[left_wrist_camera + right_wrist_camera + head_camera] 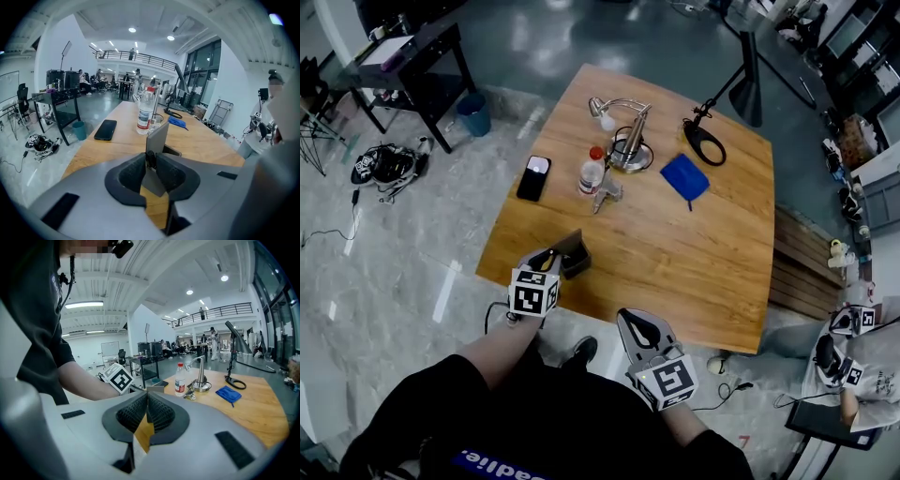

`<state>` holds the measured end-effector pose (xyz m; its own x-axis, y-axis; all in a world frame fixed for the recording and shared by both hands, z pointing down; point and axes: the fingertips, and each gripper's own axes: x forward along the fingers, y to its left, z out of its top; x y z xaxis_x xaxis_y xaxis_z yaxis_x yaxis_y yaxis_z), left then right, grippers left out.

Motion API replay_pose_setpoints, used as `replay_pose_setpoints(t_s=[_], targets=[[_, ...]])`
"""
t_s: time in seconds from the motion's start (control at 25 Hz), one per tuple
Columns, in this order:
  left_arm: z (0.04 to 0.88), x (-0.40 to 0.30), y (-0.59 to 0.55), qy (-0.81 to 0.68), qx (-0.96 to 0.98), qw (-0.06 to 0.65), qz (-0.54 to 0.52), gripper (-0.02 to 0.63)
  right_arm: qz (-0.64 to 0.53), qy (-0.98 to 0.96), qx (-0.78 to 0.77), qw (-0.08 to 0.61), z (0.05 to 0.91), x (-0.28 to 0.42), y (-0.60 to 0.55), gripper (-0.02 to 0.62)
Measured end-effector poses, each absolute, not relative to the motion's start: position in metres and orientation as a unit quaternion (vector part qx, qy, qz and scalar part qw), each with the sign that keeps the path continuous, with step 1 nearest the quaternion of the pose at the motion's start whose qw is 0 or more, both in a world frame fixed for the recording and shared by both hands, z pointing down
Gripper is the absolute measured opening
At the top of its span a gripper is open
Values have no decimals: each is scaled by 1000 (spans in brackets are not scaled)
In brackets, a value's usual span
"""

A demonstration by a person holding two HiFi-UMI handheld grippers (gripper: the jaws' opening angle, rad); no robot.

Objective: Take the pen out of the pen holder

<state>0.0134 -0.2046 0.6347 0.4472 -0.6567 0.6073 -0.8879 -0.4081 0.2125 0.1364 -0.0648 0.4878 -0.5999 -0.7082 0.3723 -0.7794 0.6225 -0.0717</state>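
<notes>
Left hand-held gripper clamps pen; grip unclear from head view.

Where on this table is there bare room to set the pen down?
Bare wood runs along the near edge, from the pen holder rightward, below the blue cloth. Crowded mid-table: phone, bottle, lamp base.
</notes>
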Motion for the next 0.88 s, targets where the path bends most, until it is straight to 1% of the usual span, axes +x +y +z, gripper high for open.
replay_pose_setpoints(t_s=[0.44,0.56,0.76,0.88], targets=[[600,6,-192,-474,822,244,199,64,119,-892,415,136,478,128,-62,6],[579,1,-184,-476,827,228,191,64,103,-901,401,131,475,124,-60,6],[537,-5,-157,-478,836,206,173,64,116,-907,387,116,471,114,-51,6],[503,-3,-130,-455,857,179,159,64,106,-909,385,115,465,106,-43,6]])
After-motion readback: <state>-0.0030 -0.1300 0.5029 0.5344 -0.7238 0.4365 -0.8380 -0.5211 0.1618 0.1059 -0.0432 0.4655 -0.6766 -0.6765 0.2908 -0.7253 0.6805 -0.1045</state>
